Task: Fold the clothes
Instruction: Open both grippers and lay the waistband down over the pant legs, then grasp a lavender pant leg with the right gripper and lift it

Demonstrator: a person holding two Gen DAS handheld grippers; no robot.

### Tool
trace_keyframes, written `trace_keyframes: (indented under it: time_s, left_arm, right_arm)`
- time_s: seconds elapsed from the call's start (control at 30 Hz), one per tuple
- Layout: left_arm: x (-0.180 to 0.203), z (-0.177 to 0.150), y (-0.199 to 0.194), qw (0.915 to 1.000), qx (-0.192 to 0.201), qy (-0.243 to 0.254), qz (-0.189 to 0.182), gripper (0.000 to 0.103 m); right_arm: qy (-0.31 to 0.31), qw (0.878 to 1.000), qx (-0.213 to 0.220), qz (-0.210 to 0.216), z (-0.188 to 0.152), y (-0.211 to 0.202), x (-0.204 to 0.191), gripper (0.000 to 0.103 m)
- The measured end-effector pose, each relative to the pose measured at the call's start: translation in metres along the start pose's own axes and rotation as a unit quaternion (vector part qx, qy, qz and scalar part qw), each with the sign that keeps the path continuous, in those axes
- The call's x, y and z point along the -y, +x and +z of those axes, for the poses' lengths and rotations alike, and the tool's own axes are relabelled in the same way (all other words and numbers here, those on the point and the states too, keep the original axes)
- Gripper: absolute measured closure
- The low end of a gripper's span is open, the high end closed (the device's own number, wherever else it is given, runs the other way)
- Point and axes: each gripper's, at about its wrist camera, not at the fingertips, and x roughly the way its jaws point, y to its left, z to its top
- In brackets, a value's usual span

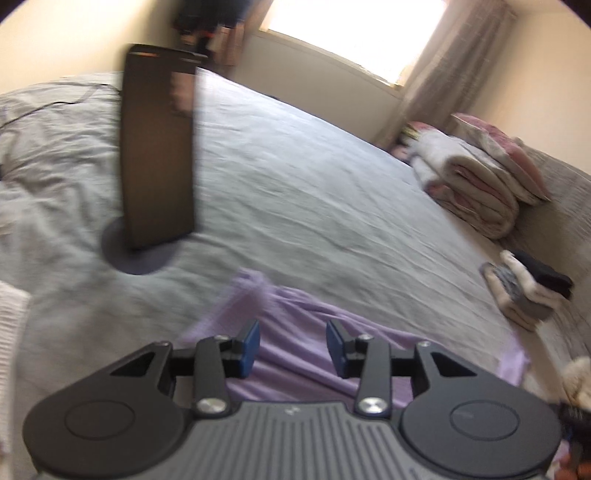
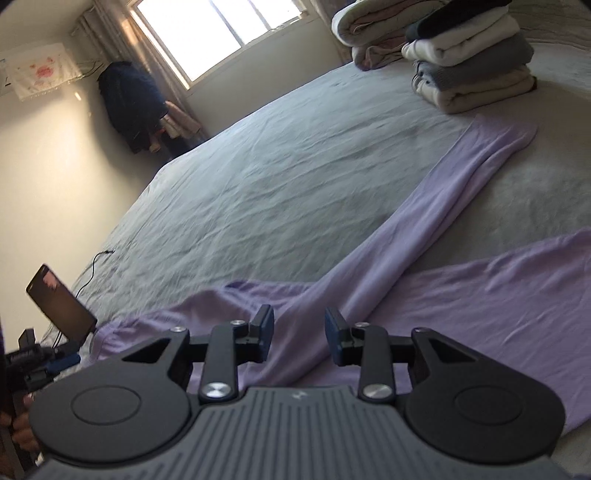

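— What sort of place is this?

— A bedroom in a home. A wide bed (image 2: 280, 177) with a wrinkled grey sheet fills nearly all of both views.

— What else shows it?

— At the bed's far end a bright window (image 2: 218, 33) with a curtain (image 2: 147, 55) hanging beside it. Folded blankets (image 1: 472, 184) and a stack of folded clothes (image 2: 469, 70) rest on the bed's right side. Dark coats (image 2: 129, 107) hang in the corner past the bed's far left edge, and a phone on a stand (image 1: 157, 147) sits on the bed itself.
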Motion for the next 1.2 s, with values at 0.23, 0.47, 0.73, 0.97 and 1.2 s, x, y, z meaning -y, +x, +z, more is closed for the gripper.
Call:
trace_keyframes:
  time_s: [0.23,0.47,0.73,0.97,1.2]
  left_arm:
    - [0.052,-0.017,0.028,0.9943,-0.057,0.040,-0.081,0.062]
    - [0.109,-0.042,0.060,0.9769,-0.116,0.113,-0.140,0.062]
    - [0.142,-0.057,0.083,0.9555,-0.158,0.171,-0.181,0.062]
    - [0.159,-0.063,0.093,0.9416,-0.176,0.203,-0.203,0.062]
    - [0.171,-0.068,0.095,0.9333,-0.185,0.220,-0.216,0.062]
  right_arm:
    - [-0.005,0.999,0.001,-0.042,0.038,0.022,0.015,0.068]
    - [-0.019,0.992,-0.012,-0.121,0.066,0.072,0.032,0.068]
    - [-0.056,0.978,-0.021,-0.199,0.075,0.103,0.042,0.097]
    - [-0.050,0.978,-0.015,-0.203,0.082,0.088,0.048,0.103]
    - [-0.039,0.982,0.010,-0.184,0.089,0.043,0.052,0.103]
